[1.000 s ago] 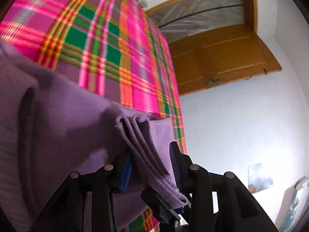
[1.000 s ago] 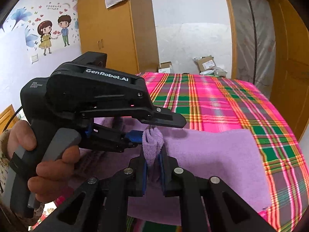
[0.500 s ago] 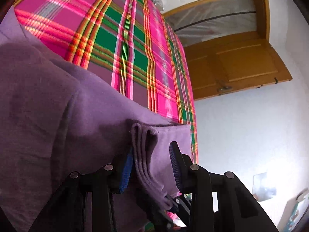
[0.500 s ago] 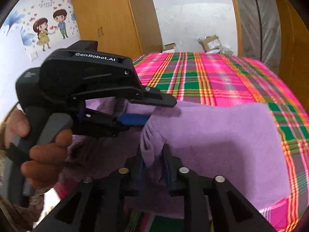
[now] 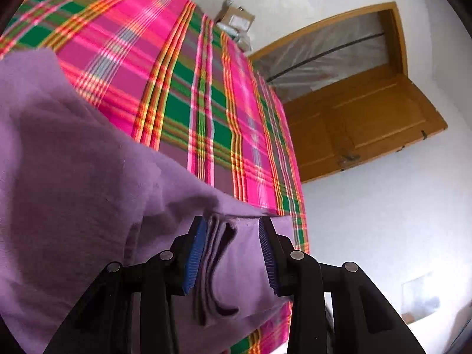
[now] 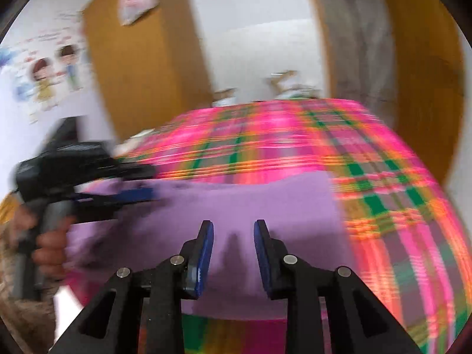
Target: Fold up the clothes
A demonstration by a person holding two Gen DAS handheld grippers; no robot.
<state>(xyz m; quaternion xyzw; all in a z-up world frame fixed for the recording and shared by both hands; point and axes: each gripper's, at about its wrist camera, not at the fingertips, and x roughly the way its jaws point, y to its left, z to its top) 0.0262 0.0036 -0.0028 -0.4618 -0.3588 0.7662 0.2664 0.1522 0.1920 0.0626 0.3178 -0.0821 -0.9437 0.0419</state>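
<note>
Both the left claw and right claw have now released the purple garment.

I see the right wrist view all blurry | purple cloth runs off the left edge | my left gripper beside it looks smeared

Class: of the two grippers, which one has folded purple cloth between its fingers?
The left gripper: folded layers of the purple cloth sit between its open fingers. The right gripper is open too, with nothing between its fingers.
</note>
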